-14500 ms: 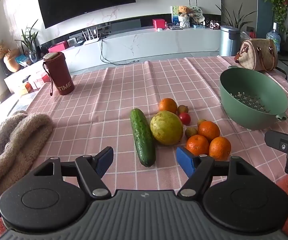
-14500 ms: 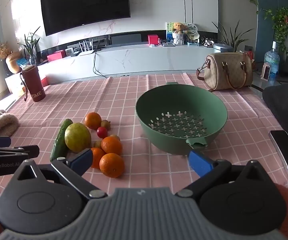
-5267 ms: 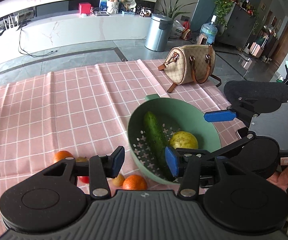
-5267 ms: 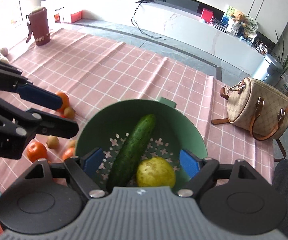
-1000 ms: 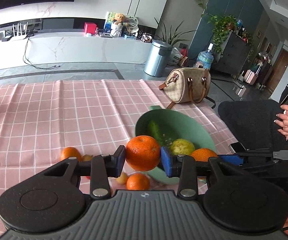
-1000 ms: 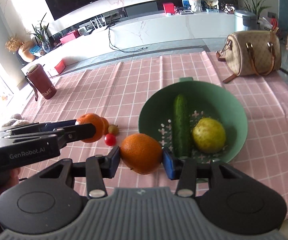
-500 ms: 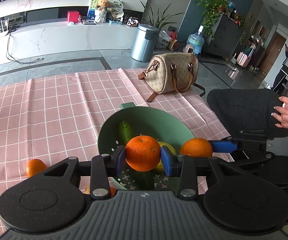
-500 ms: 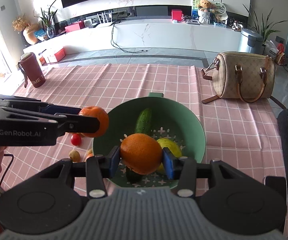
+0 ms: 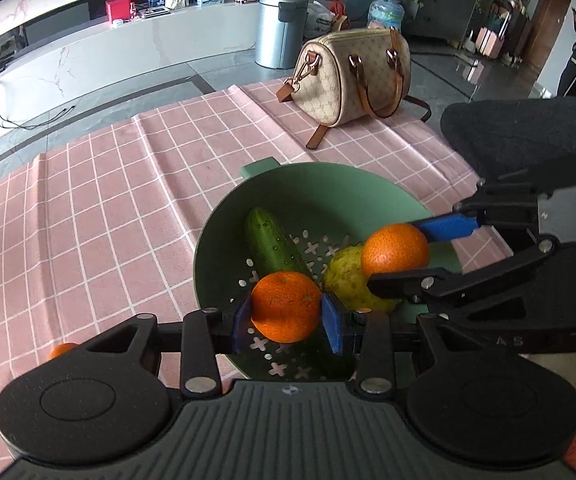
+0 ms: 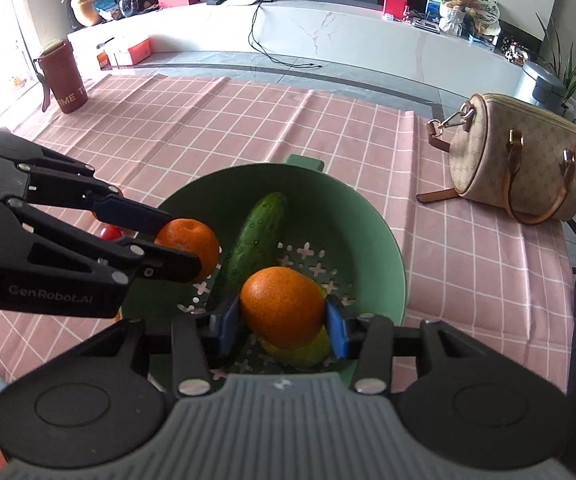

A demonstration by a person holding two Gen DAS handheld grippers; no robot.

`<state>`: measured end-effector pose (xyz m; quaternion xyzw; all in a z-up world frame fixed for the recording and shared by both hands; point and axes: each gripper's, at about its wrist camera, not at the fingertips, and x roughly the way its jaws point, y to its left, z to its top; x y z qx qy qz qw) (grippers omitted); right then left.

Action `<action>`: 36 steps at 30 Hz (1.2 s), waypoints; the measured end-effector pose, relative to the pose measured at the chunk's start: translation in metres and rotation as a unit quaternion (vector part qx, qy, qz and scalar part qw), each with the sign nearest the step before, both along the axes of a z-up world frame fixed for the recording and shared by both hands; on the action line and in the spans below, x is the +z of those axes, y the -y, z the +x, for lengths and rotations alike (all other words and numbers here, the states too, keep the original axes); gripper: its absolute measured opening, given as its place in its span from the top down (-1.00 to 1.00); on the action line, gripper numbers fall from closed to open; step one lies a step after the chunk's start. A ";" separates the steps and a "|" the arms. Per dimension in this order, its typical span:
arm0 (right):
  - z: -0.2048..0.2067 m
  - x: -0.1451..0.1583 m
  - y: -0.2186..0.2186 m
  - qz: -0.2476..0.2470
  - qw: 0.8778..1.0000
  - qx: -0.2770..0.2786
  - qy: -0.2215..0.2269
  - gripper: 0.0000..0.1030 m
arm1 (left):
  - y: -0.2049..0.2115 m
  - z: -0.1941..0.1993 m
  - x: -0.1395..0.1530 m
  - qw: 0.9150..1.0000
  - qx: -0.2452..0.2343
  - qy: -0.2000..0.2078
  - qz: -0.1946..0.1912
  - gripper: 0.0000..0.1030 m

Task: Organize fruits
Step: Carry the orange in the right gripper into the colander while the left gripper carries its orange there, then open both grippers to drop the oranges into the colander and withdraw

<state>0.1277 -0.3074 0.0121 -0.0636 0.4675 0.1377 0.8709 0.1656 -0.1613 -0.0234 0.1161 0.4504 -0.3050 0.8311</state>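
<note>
My left gripper (image 9: pixel 286 318) is shut on an orange (image 9: pixel 285 306) and holds it over the near side of the green colander (image 9: pixel 328 182). My right gripper (image 10: pixel 282 324) is shut on another orange (image 10: pixel 282 306) and holds it over the same colander (image 10: pixel 376 236). Inside the colander lie a cucumber (image 9: pixel 269 240) and a yellow-green round fruit (image 9: pixel 346 276). The left gripper with its orange (image 10: pixel 189 246) shows in the right wrist view, and the right gripper's orange (image 9: pixel 394 250) shows in the left wrist view.
A beige handbag (image 9: pixel 354 74) stands on the pink checked tablecloth (image 9: pixel 107 208) behind the colander. A red tumbler (image 10: pixel 61 82) stands at the far left. An orange (image 9: pixel 60 350) and a small red fruit (image 10: pixel 111 233) lie on the cloth left of the colander. A dark sleeve (image 9: pixel 520 144) is at the right.
Both grippers have moved forward and lower over the colander, each still holding its orange. The colander now fills more of both views.
</note>
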 end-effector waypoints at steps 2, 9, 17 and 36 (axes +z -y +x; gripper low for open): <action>0.008 -0.004 -0.001 -0.005 1.000 0.004 0.004 0.19 | 0.003 0.001 -0.002 1.000 -0.015 0.009 0.025 0.17; 0.041 -0.014 -0.002 -0.016 1.000 0.007 0.000 0.18 | 0.019 0.002 -0.009 0.991 -0.074 0.020 0.113 0.16; 0.060 -0.025 -0.002 -0.021 1.000 0.003 -0.013 0.18 | 0.028 0.005 -0.023 0.985 -0.092 0.020 0.148 0.16; 0.058 -0.015 0.001 -0.021 0.999 -0.041 -0.028 -0.05 | 0.016 -0.006 -0.008 0.990 -0.080 0.031 0.114 0.01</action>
